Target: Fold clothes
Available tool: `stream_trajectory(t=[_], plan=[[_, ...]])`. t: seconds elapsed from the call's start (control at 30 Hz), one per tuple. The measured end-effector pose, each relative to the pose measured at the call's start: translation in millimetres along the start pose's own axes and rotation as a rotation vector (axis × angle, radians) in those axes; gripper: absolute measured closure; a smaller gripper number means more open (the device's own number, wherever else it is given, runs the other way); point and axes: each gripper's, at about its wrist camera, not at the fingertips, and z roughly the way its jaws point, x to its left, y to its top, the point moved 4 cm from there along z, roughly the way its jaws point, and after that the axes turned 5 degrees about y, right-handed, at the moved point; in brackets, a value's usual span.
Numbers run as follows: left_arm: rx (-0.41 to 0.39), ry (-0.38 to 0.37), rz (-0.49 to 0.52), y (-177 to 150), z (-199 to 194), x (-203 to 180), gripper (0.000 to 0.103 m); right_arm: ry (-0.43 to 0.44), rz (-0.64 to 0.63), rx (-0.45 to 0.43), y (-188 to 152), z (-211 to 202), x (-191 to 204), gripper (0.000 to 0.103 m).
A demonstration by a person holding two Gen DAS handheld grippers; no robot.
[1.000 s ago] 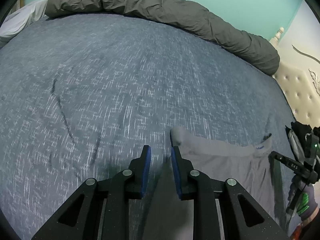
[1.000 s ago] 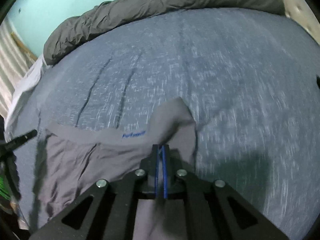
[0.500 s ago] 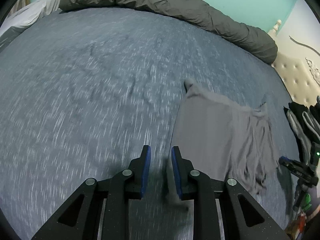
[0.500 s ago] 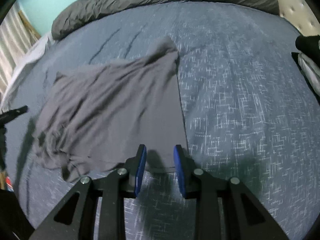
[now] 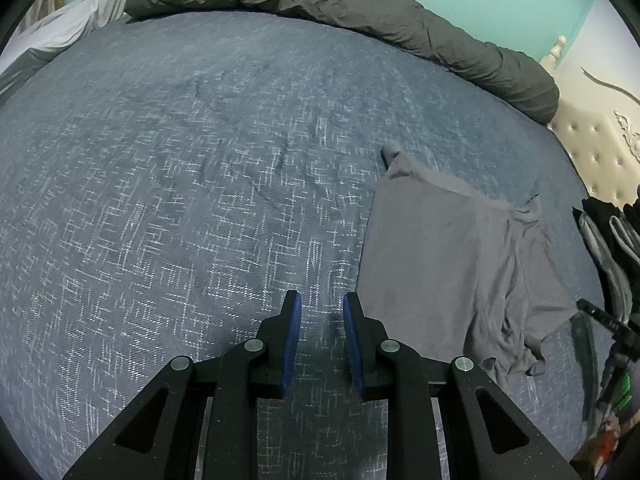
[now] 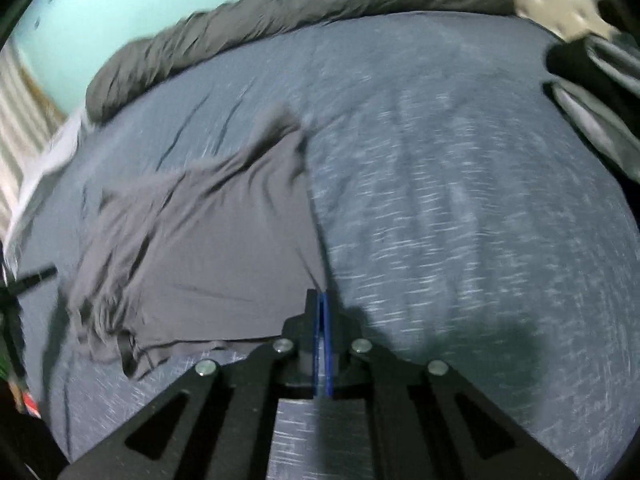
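Pinching the near right corner of the garment [image 6: 208,248], the right hand-held gripper [image 6: 322,320] is clenched on its edge, while the left hand-held gripper [image 5: 318,336] is hanging released over the bed [image 5: 160,200], the cloth lying to its right, long axis running away.

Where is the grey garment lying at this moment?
The grey garment lies on the blue bedspread, right of the open left gripper in its view; the right gripper is shut on its near right corner.
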Motion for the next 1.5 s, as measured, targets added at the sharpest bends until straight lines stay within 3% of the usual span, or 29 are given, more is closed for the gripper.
stream_trajectory(t=[0.4,0.7,0.77,0.8,0.83,0.97,1.0,1.03,1.07,1.1,1.3,1.5], plan=[[0.044,-0.010,0.015,-7,13,-6,0.079,-0.045,0.155,-0.004,-2,13,-49,0.102],[0.052,-0.011,0.012,-10,16,-2,0.079,-0.012,0.188,-0.002,6,11,-35,0.099],[0.052,-0.011,0.009,-11,16,0,0.078,0.019,0.247,-0.025,5,4,-39,0.080],[0.052,-0.011,0.009,-11,16,0,0.078,0.028,0.264,-0.037,4,0,-40,0.058],[0.052,-0.010,0.008,-12,16,0,0.078,0.030,0.272,-0.042,2,-2,-41,0.054],[0.057,-0.013,0.007,-13,18,0,0.078,0.025,0.227,0.010,-7,9,-32,0.055],[0.059,-0.014,0.008,-13,18,0,0.078,0.024,0.212,0.016,-8,13,-30,0.061],[0.060,-0.016,0.009,-13,19,0,0.078,0.023,0.200,0.018,-9,15,-29,0.081],[0.061,-0.016,0.009,-13,20,1,0.078,0.029,0.198,0.027,-10,18,-28,0.095],[0.062,-0.015,0.009,-14,20,1,0.078,0.035,0.202,0.034,-12,19,-28,0.100],[0.064,-0.014,0.005,-14,21,5,0.078,-0.018,0.243,-0.052,1,-5,-57,0.102],[0.067,-0.039,-0.005,-17,18,4,0.078,-0.084,0.284,-0.043,0,-9,-81,0.102]])
